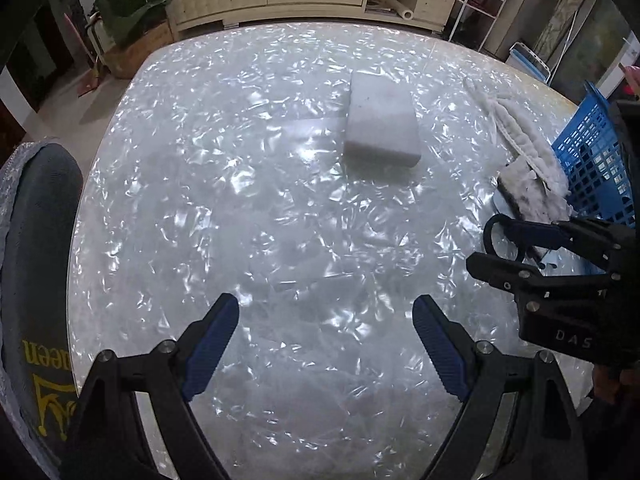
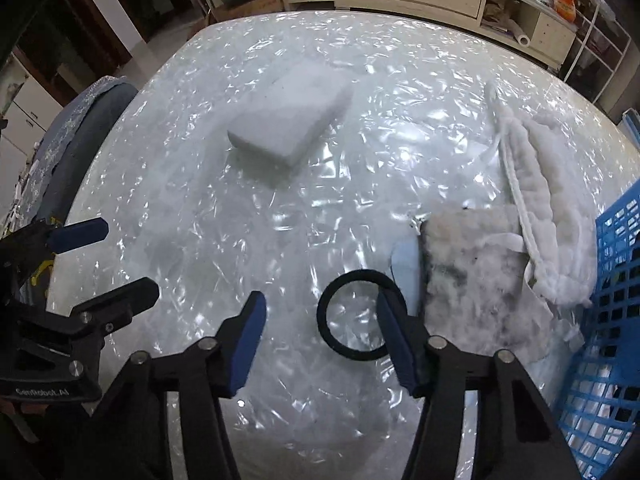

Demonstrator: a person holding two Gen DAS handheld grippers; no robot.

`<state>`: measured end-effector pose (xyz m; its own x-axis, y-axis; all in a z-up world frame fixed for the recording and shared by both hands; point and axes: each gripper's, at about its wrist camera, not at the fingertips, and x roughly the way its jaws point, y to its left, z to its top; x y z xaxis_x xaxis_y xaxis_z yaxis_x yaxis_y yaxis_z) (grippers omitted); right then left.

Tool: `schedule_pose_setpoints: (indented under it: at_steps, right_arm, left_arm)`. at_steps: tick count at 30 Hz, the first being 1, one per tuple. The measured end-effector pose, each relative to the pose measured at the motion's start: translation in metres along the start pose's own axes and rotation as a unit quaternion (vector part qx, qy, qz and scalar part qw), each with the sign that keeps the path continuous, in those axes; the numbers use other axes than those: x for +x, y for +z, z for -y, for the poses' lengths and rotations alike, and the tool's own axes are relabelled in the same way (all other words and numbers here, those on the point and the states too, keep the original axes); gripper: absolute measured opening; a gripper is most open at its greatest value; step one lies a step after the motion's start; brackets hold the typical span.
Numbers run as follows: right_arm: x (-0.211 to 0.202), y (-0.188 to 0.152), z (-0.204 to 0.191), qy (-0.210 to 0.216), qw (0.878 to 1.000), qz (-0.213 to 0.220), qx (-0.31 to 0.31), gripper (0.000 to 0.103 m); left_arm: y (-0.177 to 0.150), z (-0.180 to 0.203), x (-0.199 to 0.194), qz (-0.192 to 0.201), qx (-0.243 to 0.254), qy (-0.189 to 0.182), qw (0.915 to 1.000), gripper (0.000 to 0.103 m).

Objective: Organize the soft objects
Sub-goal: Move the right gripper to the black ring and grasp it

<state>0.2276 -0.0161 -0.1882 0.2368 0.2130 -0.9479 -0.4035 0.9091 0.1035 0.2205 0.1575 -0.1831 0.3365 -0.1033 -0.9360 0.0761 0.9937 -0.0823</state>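
Right wrist view: gripper straddling black ring, soft items still outside basket

Landmark = blue basket (image 2: 616, 280), at the right edge of the bench (image 2: 240, 220). Basket looks like the drop spot, judging by the task; everything soft still lies outside it.

Right gripper (image 2: 320, 304) points steeply down at the bench, jaws apart at a middling gap, clamped on nothing. Black ring (image 2: 322, 320) lies flat, near the basket's left, just past the grey pad. One finger sits over the ring's basket-side edge, the other stands clear on the far side. Cannot tell if that finger touches the band or hovers. Likely reason for the pose: line up a pinch across the thin band, since a flat ring gives little to grab from above.

Grey fluffy pad (image 2: 468, 264) lies just left of the basket, touching the ring's side or nearly so. White fluffy strip with cord (image 2: 556, 208) drapes over the pad's far corner and runs along the basket wall, right against it. Both are a short carry from the basket.

White sponge block (image 2: 292, 120) sits well away from the basket, toward the bench middle, flat on its broad face, alone.

Left gripper (image 1: 326, 302) is farthest from the basket, jaws wide apart, empty, over bare bench. Probably parked there to stay out of the way or waiting for the sponge; a guess.

Risk: the ring may slide on the glossy top.
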Motion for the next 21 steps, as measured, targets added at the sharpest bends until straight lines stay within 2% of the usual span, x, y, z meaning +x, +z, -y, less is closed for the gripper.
schedule_pose_setpoints:
  at_steps: [7, 9, 11, 21]
  right_arm:
    - [0.003, 0.001, -0.009, -0.023, 0.999, 0.004, -0.028, 0.035]
    - [0.005, 0.001, -0.013, -0.035, 0.999, 0.006, -0.038, 0.026]
    - [0.006, 0.0, -0.017, -0.029, 0.999, 0.009, -0.042, 0.007]
    - [0.0, -0.007, -0.02, -0.03, 0.999, 0.007, -0.034, 0.004]
  left_arm:
    - [0.001, 0.003, -0.002, 0.007, 0.006, -0.002, 1.0, 0.088]
    - [0.002, 0.004, -0.002, 0.007, 0.006, -0.004, 1.0, 0.088]
    - [0.002, 0.004, -0.002, 0.008, 0.006, -0.005, 0.9999, 0.088]
    - [0.001, 0.006, -0.01, 0.02, 0.01, -0.014, 0.9997, 0.088]
